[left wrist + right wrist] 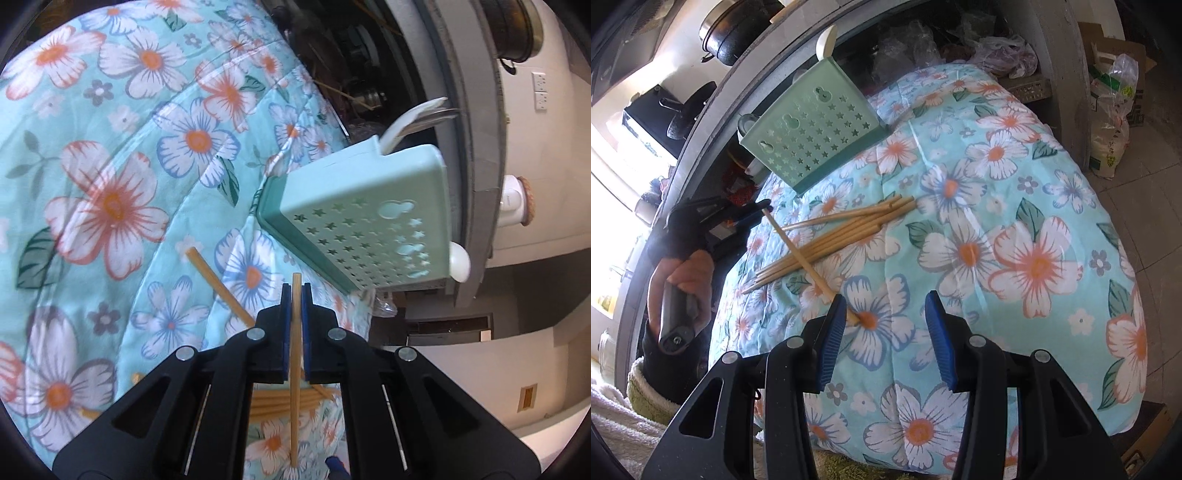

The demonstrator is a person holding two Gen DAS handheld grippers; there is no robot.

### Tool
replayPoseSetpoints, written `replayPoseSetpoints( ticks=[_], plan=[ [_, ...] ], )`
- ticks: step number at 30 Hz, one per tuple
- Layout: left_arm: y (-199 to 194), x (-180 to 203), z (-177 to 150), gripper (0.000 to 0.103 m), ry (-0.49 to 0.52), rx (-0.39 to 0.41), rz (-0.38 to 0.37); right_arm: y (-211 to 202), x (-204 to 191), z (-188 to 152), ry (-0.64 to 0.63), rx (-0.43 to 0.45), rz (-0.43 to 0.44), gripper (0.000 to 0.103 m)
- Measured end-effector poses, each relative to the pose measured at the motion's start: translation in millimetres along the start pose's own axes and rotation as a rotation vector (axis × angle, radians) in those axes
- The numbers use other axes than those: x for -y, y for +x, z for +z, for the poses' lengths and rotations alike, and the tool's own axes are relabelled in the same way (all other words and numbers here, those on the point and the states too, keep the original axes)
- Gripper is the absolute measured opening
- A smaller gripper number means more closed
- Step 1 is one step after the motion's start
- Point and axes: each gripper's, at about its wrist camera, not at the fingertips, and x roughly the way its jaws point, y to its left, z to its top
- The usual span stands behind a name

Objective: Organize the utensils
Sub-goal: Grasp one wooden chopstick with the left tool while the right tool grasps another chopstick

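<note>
The left gripper (296, 295) is clamping one chopstick (295, 369) btwn its blue pads, holding it above the floral quilt (110, 147) w/ the green holder (369, 221) just ahead. The right gripper (886, 332) is hovering w/ jaws apart and nothing in them, over the quilt near the chopstick pile (846, 232), which is lying in front of the holder.

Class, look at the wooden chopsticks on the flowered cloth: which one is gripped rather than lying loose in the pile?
The chopstick crossing over the pile, pinched at its upper end by the left gripper; the others lie bundled together, untouched.
</note>
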Motion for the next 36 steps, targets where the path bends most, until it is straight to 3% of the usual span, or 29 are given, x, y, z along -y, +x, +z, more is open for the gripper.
replayPoseSetpoints(
  ticks=[5,8,15,19,22,28,33,36],
  plan=[
    [-30.2,4.3,5.7,0.004,0.067,0.026,-0.034,-3.7,-18.6,24.1,-0.085,0.027,0.005,0.044],
    [-53.4,9.7,9.8,0.004,0.139,0.052,-0.045,2.3,-43.0,44.1,-0.196,0.032,0.052,0.044],
    [-94.5,11.9,3.5,0.004,0.266,0.110,-0.028,66.1,-117.6,91.1,-0.476,-0.111,0.225,0.044],
    [-106.3,7.4,0.9,0.004,0.288,0.125,-0.029,122.7,-157.7,104.4,-0.588,-0.220,0.266,0.044],
    [-112.5,4.9,-0.5,0.004,0.301,0.135,-0.025,158.2,-179.5,101.2,-0.669,-0.288,0.242,0.043],
    [-116.6,-1.3,0.3,0.004,0.308,0.131,-0.018,214.8,-205.5,85.4,-0.860,-0.349,0.092,0.034],
    [-113.7,-3.1,1.5,0.004,0.315,0.122,-0.007,229.7,-214.6,67.4,-1.018,-0.327,-0.005,0.025],
    [-112.2,-1.4,1.7,0.004,0.322,0.121,-0.005,225.3,-222.7,60.6,-1.070,-0.288,-0.035,0.011]
  ],
)
